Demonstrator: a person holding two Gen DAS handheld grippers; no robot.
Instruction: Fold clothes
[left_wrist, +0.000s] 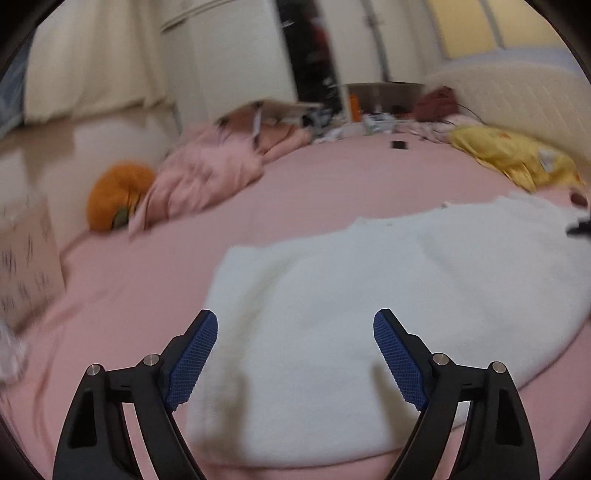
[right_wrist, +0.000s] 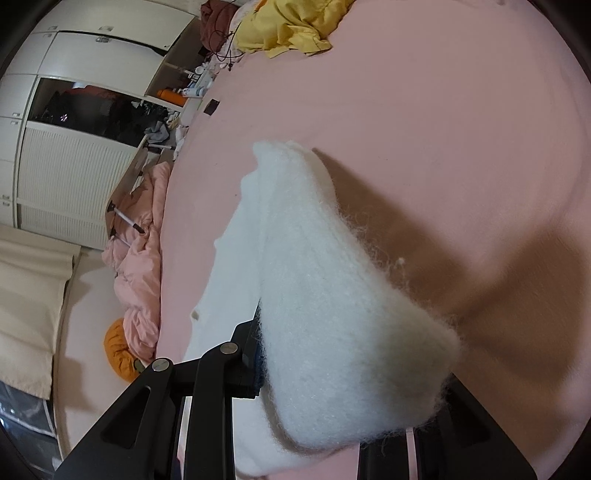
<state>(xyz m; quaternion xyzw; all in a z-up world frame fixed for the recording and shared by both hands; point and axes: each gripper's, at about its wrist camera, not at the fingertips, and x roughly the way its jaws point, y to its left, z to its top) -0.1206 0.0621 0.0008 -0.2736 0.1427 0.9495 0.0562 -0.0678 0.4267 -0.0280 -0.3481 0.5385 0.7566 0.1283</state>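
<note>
The fluffy white knitted sweater (left_wrist: 369, 295) lies on the pink bed sheet (left_wrist: 314, 195). The right gripper (right_wrist: 280, 354) has its jaws closed on a lifted edge; the left gripper (left_wrist: 295, 354) hovers wide open, empty. The fuzzy knit may slip out, spoiling the fold.

No text or label can be read.

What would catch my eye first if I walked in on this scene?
Probably the fluffy white garment spread over the pink bed. The right gripper is clamped on a lifted fold of it, while the left gripper hangs open above its near edge. After that, the crumpled yellow cloth at the far side of the bed and the orange cushion on the floor beside it stand out.
</note>
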